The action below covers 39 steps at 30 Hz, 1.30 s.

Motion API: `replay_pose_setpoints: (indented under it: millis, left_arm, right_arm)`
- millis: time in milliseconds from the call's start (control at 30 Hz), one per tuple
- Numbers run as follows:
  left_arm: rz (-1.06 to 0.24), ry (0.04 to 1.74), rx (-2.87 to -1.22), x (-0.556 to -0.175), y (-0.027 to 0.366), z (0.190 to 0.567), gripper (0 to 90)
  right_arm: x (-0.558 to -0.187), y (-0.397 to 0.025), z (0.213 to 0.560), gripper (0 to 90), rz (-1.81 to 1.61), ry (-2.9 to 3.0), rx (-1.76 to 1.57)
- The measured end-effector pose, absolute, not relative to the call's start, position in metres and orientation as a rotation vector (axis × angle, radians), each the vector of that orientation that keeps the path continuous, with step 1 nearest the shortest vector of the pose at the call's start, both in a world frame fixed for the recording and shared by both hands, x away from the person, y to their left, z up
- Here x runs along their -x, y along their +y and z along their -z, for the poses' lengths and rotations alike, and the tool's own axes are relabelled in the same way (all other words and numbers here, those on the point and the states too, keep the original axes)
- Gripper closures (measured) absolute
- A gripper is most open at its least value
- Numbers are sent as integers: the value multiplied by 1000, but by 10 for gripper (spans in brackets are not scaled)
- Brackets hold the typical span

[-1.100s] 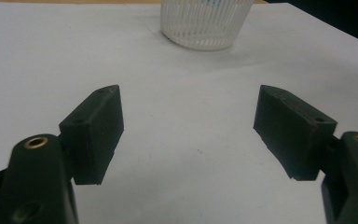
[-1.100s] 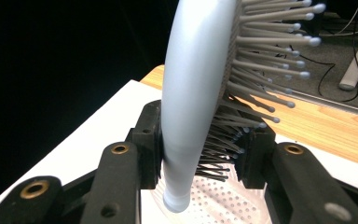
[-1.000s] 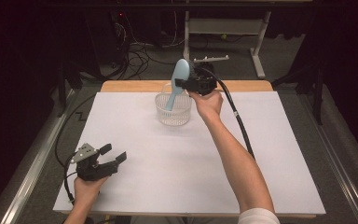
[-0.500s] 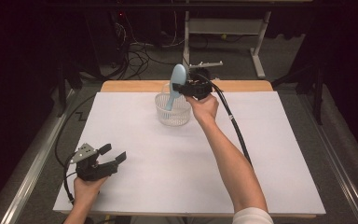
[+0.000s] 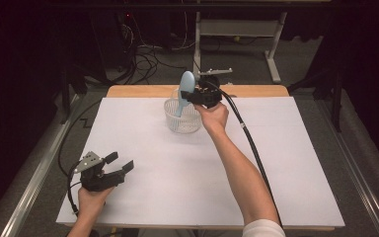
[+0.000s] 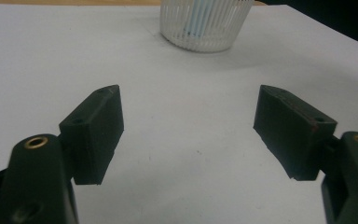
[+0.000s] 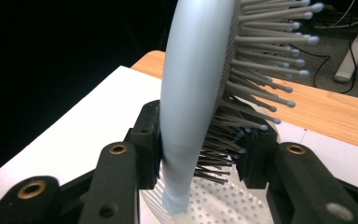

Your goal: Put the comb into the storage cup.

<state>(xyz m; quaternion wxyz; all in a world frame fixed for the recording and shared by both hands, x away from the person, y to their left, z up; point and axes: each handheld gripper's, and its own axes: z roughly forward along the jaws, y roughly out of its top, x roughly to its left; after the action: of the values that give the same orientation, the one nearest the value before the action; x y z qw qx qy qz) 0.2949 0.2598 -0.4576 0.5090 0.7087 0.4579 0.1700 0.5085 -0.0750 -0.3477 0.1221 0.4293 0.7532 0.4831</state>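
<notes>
We see the right gripper (image 5: pixel 193 95) held at the far middle of the table (image 5: pixel 296 163), just above a small white slotted basket (image 5: pixel 182 118). Its jaws are clenched on a light blue hairbrush (image 5: pixel 184 91), which stands nearly upright with its head above the gripper and its handle end dipping down into the basket. In the right gripper view the hairbrush (image 7: pixel 193 93) sits between the two black jaws: one jaw presses the smooth back of the brush, the other meets the bristles, whose rounded tips fan out to the right. Below the handle end we make out the dotted floor of the basket (image 7: pixel 214 203); whether the handle touches that floor we cannot tell. Behind lies the wooden edge (image 7: pixel 335 112) of the table, beyond the white sheet that covers it.

The left gripper (image 5: pixel 116 167) rests in the person's left hand (image 5: pixel 91 200) near the front left corner of the white sheet, well apart from the basket. Its jaws stand released, wide apart, with nothing between them. In the left gripper view the left gripper (image 6: pixel 186 133) points across bare white surface towards the basket (image 6: pixel 205 23), where a patch of blue shows through the slots.
</notes>
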Motion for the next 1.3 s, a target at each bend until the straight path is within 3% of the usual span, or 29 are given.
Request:
replay_pose_setpoints:
  millis: [400, 1300]
  left_arm:
    - [-409, 1103, -1707, -294, 260, 457, 236]
    - [-413, 1108, -1710, -295, 259, 457, 236]
  right_arm:
    - [-510, -80, 358, 569, -1385, 2201, -1283]
    - [-517, -101, 361, 409, -1240, 2220, -1372]
